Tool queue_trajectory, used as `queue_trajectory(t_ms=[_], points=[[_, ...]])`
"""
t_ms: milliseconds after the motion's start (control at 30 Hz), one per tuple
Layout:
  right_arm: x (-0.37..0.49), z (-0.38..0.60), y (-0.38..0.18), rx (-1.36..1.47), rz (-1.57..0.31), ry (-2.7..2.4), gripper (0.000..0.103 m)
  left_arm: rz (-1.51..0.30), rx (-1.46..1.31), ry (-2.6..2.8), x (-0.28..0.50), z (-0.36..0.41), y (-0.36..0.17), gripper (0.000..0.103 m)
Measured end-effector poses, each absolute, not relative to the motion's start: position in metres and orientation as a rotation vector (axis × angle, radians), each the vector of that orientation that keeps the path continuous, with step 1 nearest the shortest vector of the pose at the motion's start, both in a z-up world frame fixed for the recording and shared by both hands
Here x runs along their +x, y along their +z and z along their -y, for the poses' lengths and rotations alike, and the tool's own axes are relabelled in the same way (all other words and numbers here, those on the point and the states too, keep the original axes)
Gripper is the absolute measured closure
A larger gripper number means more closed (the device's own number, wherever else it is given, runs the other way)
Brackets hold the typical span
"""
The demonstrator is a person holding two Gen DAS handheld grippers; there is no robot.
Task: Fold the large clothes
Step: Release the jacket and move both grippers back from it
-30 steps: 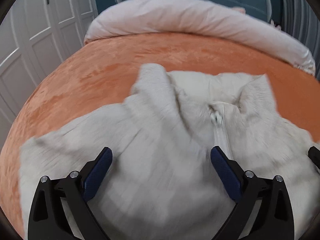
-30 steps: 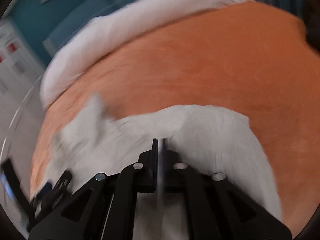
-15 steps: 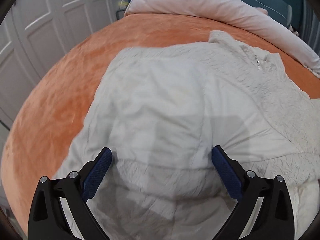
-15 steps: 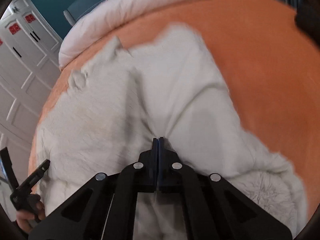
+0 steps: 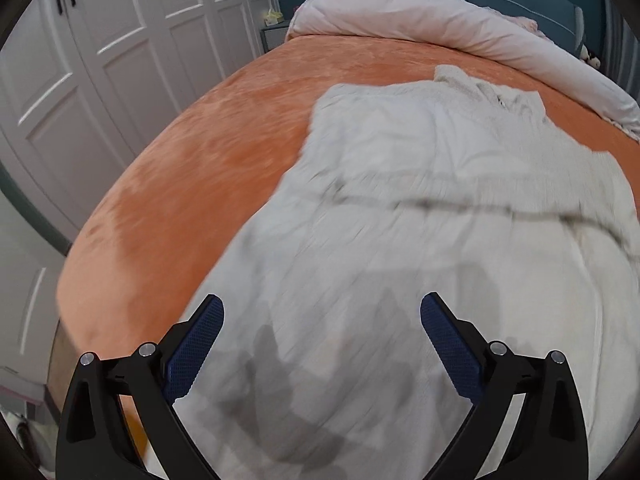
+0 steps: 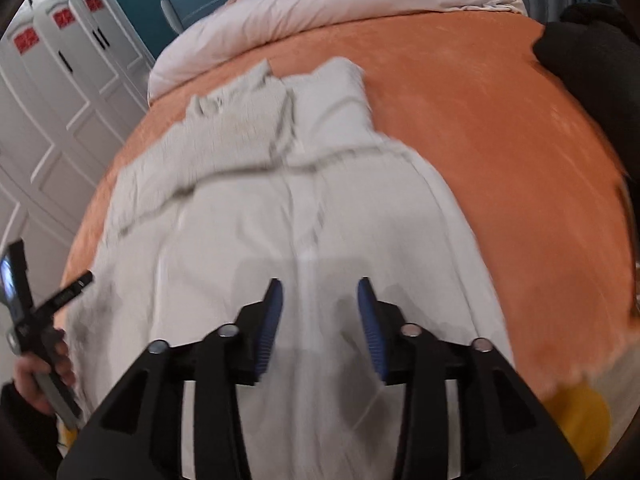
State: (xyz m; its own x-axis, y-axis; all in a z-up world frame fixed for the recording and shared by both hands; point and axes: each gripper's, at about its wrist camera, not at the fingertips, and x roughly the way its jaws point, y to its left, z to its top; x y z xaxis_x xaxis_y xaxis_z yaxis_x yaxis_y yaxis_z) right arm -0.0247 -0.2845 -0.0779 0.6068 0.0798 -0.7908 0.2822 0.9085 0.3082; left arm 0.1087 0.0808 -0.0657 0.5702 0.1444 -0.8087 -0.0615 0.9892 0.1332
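the garment (image 5: 420, 216), a large off-white fleece piece, lies spread lining-up across the orange bed (image 5: 192, 168), its length running from the near edge toward the rolled duvet (image 5: 440, 20) at the head. the collar end sits farthest from the cameras, just short of the duvet. judged from the lie of it, the piece has been laid out flat to prepare a fold; no fold looks made yet.

the left gripper (image 5: 322, 334) hangs over the near end of the garment with jaws spread wide and nothing between them. the right gripper (image 6: 320, 312) hangs over the same end, jaws parted to a narrower gap, straddling a central seam but not pinching it. both appear placed at the hem end so that the next grasp can be taken there; this is a judgement only.

in the right view the person's left hand (image 6: 44, 376) shows at the lower left, wrapped round the other tool's handle.

limits of inspection: both views are motion-blurred near the jaws, so contact between pads and cloth cannot be told. the near hem is cut off behind the gripper bodies. the sleeves cannot be made out with certainty. a dark item (image 6: 592, 56) at the bed's far right is unidentified, as is a yellow thing (image 6: 580, 416) below the bed edge.
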Motion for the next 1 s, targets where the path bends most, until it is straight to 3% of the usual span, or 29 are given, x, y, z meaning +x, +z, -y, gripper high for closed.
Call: queue_trajectory(t_ms=[100, 367, 800, 900, 967, 1000], points=[[-0.067, 0.286, -0.073, 0.347, -0.923, -0.155, 0.046, -0.986, 0.037, 0.140, 0.081, -0.114, -0.063, 0.005], [-0.131, 0.278, -0.071, 0.199, -0.934, -0.220, 0.030, -1.082, -0.203, 0.160, 0.025, -0.192, -0.071, 0.006], [-0.157, 0.320, -0.095, 0.564, -0.964, -0.226, 0.029, -1.152, -0.308, -0.001, -0.005, -0.187, -0.092, 0.006], [-0.152, 0.314, -0.096, 0.568, -0.976, -0.191, 0.029, -1.164, -0.335, -0.052, -0.006, -0.183, -0.091, 0.014], [-0.147, 0.311, -0.096, 0.561, -0.978, -0.167, 0.033, -1.183, -0.378, -0.093, -0.006, -0.180, -0.094, 0.035], [-0.145, 0.308, -0.095, 0.556, -0.978, -0.149, 0.039, -1.189, -0.383, -0.102, -0.007, -0.177, -0.094, 0.038]])
